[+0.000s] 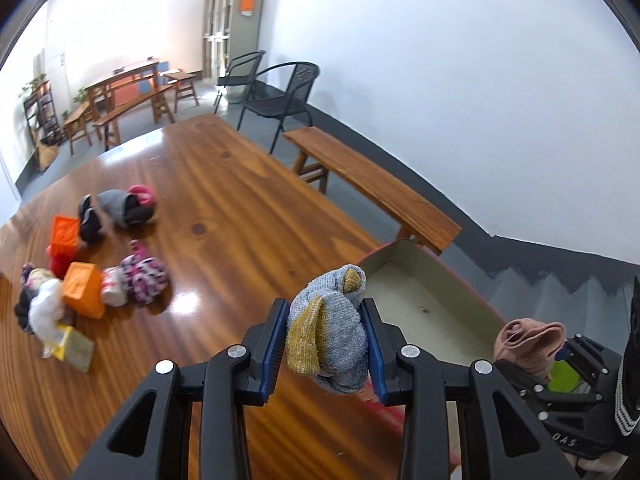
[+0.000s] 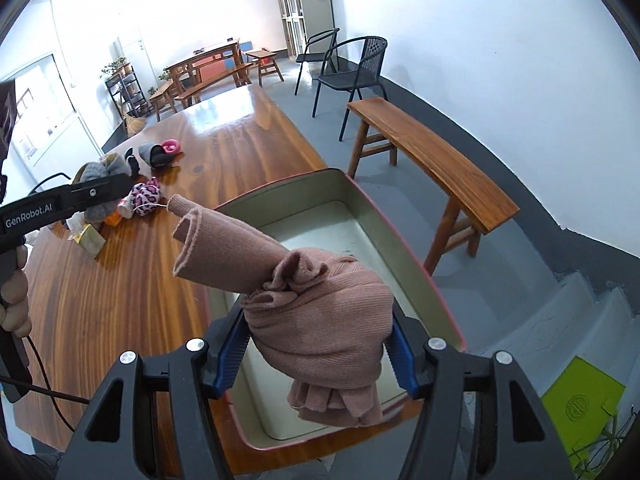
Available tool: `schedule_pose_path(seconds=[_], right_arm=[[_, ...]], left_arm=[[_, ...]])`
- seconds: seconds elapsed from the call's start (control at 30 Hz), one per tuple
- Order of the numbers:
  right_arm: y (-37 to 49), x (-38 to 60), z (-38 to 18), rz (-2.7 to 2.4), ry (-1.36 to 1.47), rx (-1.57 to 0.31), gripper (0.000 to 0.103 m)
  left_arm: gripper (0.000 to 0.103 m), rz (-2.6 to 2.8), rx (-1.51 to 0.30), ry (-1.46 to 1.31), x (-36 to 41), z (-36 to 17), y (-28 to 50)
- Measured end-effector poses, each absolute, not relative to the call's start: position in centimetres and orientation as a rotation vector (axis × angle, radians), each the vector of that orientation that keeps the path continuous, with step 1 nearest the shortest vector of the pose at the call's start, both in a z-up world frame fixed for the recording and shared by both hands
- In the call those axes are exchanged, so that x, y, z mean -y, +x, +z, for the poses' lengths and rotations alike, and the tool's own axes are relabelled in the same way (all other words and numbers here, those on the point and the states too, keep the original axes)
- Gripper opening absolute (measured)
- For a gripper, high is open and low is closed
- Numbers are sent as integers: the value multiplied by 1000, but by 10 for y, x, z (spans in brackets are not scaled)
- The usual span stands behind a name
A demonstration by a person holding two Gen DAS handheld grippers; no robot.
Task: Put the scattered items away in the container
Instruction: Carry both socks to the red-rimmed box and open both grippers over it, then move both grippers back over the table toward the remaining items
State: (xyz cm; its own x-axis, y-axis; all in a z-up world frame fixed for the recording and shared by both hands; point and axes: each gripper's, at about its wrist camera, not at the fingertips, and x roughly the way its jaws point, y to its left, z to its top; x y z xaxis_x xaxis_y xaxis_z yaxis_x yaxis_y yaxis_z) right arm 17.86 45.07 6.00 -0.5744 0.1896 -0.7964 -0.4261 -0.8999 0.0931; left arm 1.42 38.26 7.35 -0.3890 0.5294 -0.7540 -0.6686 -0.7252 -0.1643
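Pink sock (image 2: 320,320) hiding container (image 2: 416,256) floor

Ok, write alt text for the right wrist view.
The right gripper clamps a pink sock bundle above an empty bin on a wooden table. The left gripper holds a grey sock.

We see a bright, daylit room, the far white wall (image 2: 100,12) blown out. Glare streaks the glossy counter (image 1: 192,304). Fisheye bending curves straight edges, dark vignette fills the corners, and the scattered items (image 1: 80,280) look slightly soft.
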Motion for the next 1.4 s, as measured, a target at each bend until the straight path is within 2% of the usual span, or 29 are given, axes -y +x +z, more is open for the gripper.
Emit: schedule_pose_path(seconds=[0.17, 0.2, 0.27, 0.33, 0.43, 0.7, 0.77, 0.9, 0.97, 1.4], right_arm=[[185, -469, 60, 2505, -1203, -392, 66], [184, -471, 60, 2511, -1206, -395, 69], [184, -476, 59, 2516, -1213, -416, 70], [188, -484, 60, 2530, -1213, -460, 71], [193, -493, 63, 2549, -1183, -481, 76], [189, -496, 72, 2595, -1152, -503, 77], [183, -491, 71, 2607, -1162, -510, 77], [173, -480, 72, 2648, -1179, -502, 77], [164, -473, 74, 2670, -1192, -496, 77], [100, -400, 77, 2796, -1298, -466, 77]], left_arm=[[39, 2105, -218, -1062, -419, 71, 27], [43, 2097, -218, -1069, -423, 70, 28], [68, 2080, -209, -1085, -431, 65, 30], [74, 2096, -199, -1075, -434, 64, 34], [74, 2110, -193, -1074, -435, 64, 38], [75, 2189, -176, -1120, -416, 60, 34], [91, 2221, -164, -1132, -408, 61, 33], [94, 2290, -126, -1146, -384, 67, 26], [102, 2332, -125, -1152, -369, 71, 22], [102, 2495, -1, -1275, -258, 67, -11]])
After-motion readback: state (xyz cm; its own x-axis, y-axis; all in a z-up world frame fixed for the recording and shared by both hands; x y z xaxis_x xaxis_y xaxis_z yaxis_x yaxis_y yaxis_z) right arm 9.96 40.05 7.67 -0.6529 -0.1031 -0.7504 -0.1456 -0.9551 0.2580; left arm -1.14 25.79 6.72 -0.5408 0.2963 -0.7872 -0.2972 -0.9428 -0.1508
